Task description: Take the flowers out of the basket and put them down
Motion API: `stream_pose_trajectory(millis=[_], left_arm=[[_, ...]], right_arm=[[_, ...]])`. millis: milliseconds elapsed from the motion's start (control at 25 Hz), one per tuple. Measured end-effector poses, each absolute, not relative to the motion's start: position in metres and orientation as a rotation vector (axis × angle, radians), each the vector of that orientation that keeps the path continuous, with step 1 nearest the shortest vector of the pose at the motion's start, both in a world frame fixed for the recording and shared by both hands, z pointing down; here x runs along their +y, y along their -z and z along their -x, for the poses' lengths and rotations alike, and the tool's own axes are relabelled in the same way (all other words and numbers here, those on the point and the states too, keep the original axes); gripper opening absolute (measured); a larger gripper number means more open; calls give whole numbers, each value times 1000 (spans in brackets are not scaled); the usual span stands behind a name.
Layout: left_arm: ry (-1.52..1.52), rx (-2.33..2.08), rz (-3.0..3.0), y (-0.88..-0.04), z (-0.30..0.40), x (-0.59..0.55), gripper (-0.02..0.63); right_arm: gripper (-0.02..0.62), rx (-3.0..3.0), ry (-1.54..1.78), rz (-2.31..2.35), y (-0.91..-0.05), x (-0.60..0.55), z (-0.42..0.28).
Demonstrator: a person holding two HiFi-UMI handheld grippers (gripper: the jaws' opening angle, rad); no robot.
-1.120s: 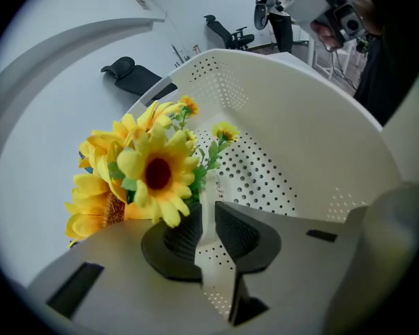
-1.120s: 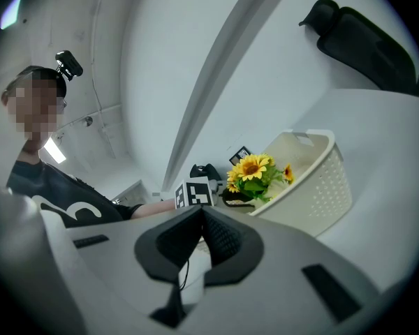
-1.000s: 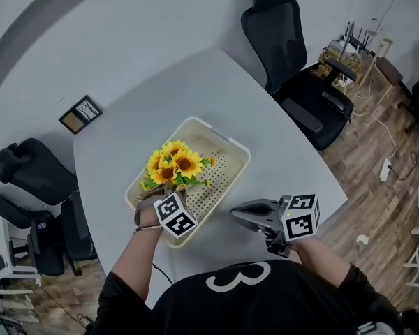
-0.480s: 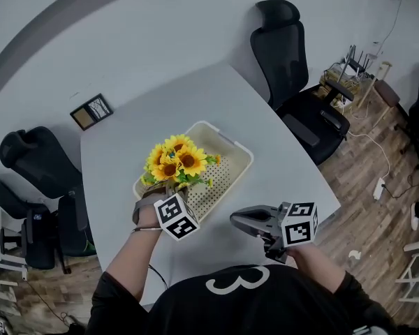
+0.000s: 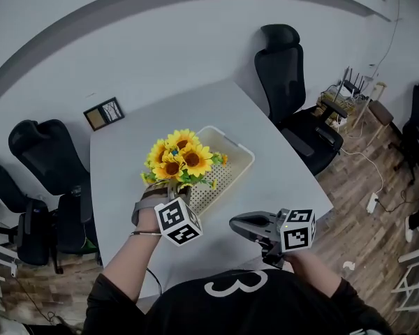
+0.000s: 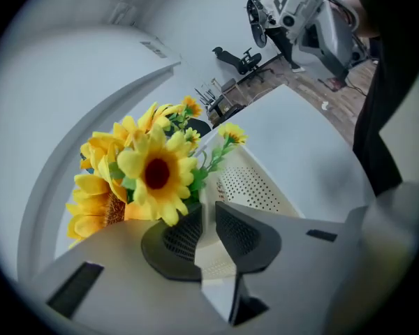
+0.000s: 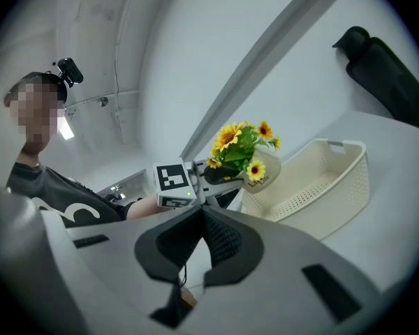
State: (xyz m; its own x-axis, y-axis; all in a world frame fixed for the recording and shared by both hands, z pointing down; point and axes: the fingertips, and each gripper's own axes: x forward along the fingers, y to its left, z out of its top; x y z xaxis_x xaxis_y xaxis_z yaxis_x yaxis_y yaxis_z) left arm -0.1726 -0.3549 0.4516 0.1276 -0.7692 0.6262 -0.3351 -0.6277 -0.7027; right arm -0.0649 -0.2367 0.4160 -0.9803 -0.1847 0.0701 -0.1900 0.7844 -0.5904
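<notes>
The room is bright, with soft, even light and no hard shadows. In the head view the wall (image 5: pixel 195 40) bends like a bow, and things at the edges look stretched. Both gripper views are round with black corners. In the left gripper view the flowers (image 6: pixel 153 173) are bright and sharp, a faint grey shadow lies on the table (image 6: pixel 314 138), and the right edge is dark and blurry. In the right gripper view a light (image 7: pixel 65 130) glows white, and things up close look soft.
</notes>
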Motion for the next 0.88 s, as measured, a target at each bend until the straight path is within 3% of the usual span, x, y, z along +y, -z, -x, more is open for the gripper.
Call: stream_pose_trajectory(millis=[880], left_arm=[[1334,975,2034,-413,159,-242,69]], right_arm=[[8,-3020,-897,-493,-396,-112,77]])
